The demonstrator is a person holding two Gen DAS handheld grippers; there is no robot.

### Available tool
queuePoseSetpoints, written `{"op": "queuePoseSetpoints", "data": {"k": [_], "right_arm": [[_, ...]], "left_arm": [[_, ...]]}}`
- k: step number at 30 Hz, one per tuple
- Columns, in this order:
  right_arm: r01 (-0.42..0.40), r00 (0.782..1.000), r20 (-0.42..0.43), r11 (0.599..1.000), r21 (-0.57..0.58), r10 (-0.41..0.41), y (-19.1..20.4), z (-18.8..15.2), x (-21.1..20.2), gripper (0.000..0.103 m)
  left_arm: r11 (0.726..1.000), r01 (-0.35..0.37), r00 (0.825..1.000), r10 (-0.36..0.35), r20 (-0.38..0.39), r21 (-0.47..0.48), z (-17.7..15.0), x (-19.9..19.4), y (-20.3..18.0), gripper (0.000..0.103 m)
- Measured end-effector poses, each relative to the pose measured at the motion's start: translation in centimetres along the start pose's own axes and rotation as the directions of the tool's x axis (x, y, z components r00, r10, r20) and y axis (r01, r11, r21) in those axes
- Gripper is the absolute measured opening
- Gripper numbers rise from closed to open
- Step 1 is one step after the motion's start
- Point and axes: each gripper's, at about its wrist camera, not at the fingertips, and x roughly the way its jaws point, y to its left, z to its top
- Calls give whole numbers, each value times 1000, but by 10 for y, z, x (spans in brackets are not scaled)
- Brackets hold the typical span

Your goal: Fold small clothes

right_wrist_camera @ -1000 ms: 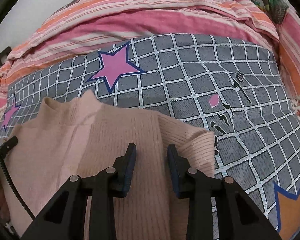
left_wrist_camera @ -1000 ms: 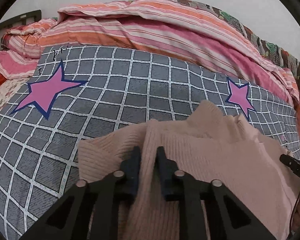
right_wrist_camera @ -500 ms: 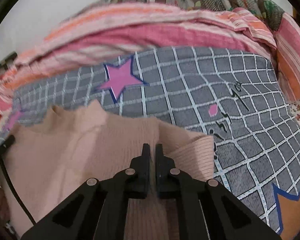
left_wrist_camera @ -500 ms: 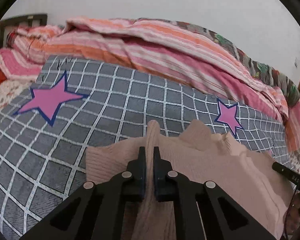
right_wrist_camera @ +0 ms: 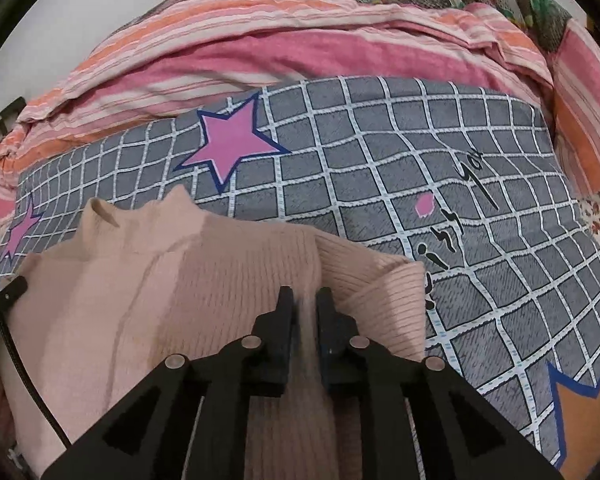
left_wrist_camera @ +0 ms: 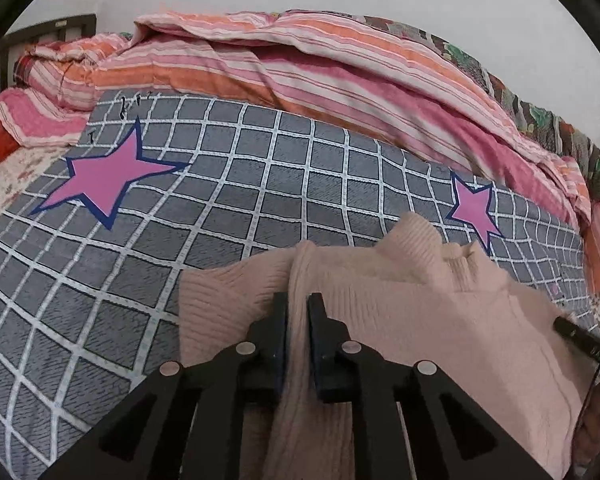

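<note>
A pale pink ribbed knit sweater lies on a grey checked bedsheet, its high collar pointing to the far side. My left gripper is shut on a pinched ridge of the sweater near its left shoulder. In the right wrist view the same sweater fills the lower left, with a folded sleeve to the right. My right gripper is shut on a fold of the sweater near its right shoulder.
A rolled pink and orange striped quilt lies along the far side of the bed, and shows in the right wrist view. Pink stars are printed on the sheet. A black cable runs at the left edge.
Both grippers have closed on the sweater's fabric, pinching a ridge each, and have lifted it slightly. The sweater's shoulders have bunched up between the fingers.
</note>
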Motion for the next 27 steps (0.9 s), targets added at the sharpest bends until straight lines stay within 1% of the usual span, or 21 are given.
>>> {"op": "queuePoseSetpoints", "data": {"k": [3, 5, 6, 8, 10, 12, 13, 14, 16, 17, 19, 20, 25, 27], "right_arm": [[-11, 999, 37, 1000, 2, 11, 3, 2, -16, 17], [-49, 996, 75, 999, -10, 49, 10, 2, -32, 32], [-76, 993, 88, 997, -17, 77, 15, 2, -39, 34], [-128, 986, 102, 991, -28, 130, 27, -1, -48, 38], [-188, 978, 86, 981, -49, 192, 46, -5, -53, 41], [-235, 969, 58, 969, -76, 239, 65, -12, -50, 41], [-247, 967, 39, 965, -89, 252, 75, -16, -48, 41], [-250, 967, 16, 963, -106, 253, 85, -22, -43, 41], [-237, 972, -31, 961, -141, 235, 103, -34, -30, 41], [-219, 976, -38, 964, -153, 216, 108, -38, -25, 42], [-158, 987, -13, 972, -172, 158, 115, -44, -16, 42], [-142, 990, -14, 974, -179, 142, 118, -45, -14, 42], [-104, 994, -36, 982, -159, 99, 117, -39, -5, 43], [-72, 996, -55, 985, -160, 64, 120, -36, -3, 42]], "left_arm": [[1000, -19, 1000, 19, 19, 20, -4, -10, -1, 16], [999, -34, 999, 33, 34, 31, -6, -18, 0, 21], [999, -43, 998, 41, 45, 30, -7, -22, 1, 22], [998, -58, 996, 56, 72, 33, -11, -33, 3, 35], [996, -77, 993, 72, 96, 45, -13, -41, 6, 42], [996, -82, 991, 77, 113, 44, -15, -48, 11, 46], [996, -80, 990, 75, 116, 37, -15, -51, 16, 53], [997, -76, 990, 72, 119, 31, -16, -53, 21, 57], [997, -73, 990, 70, 122, 21, -17, -56, 30, 57], [997, -72, 990, 70, 120, 18, -17, -57, 34, 57], [998, -69, 991, 67, 116, 14, -17, -58, 43, 57], [998, -68, 991, 67, 116, 12, -17, -59, 46, 57], [999, -52, 992, 53, 118, -6, -15, -61, 59, 57], [999, -48, 991, 49, 124, -9, -16, -62, 61, 57]]}}
